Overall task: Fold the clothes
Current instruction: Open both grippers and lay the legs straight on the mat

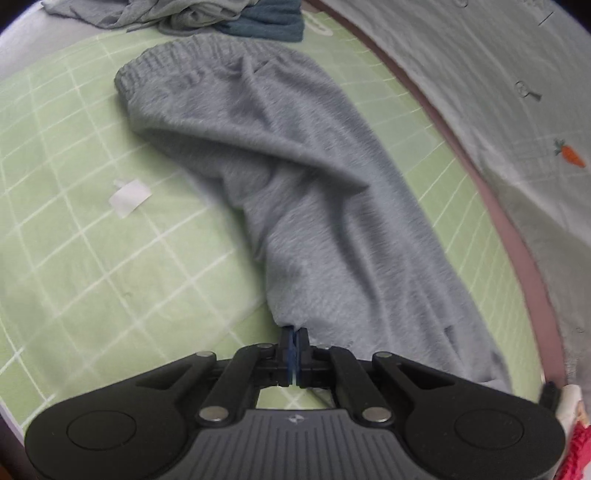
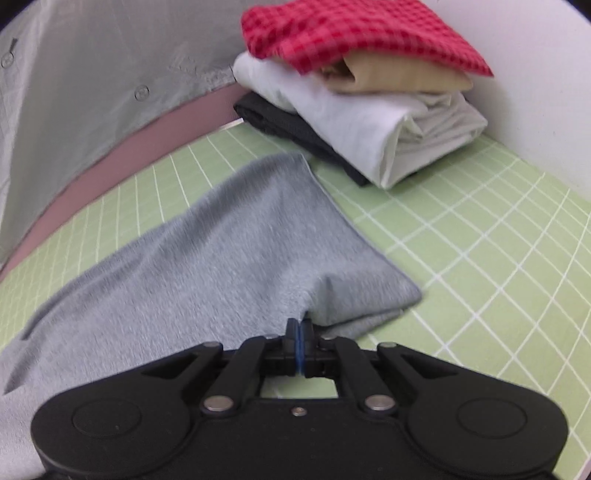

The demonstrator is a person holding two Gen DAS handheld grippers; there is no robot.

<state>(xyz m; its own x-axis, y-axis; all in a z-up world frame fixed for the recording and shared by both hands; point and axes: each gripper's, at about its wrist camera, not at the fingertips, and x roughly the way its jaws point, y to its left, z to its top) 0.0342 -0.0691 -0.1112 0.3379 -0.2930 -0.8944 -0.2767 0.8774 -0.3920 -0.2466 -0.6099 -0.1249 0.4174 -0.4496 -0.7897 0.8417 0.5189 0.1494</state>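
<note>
Green grid mat [image 1: 74, 258]: one grey sweatpants [image 1: 295, 184]; left tool [image 1: 294, 334], right tool [image 2: 299, 326] both pinching it.

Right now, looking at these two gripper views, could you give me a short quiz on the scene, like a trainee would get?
1. True or false: the left gripper is shut on the grey trousers.
2. Which garment tops the folded pile in the right wrist view? A) red checked cloth B) white cloth C) dark cloth
3. Fill in: the trousers lie on a ____ gridded mat.

Key:
1. True; the right gripper pinches them too.
2. A, the red checked cloth.
3. Green.
</note>
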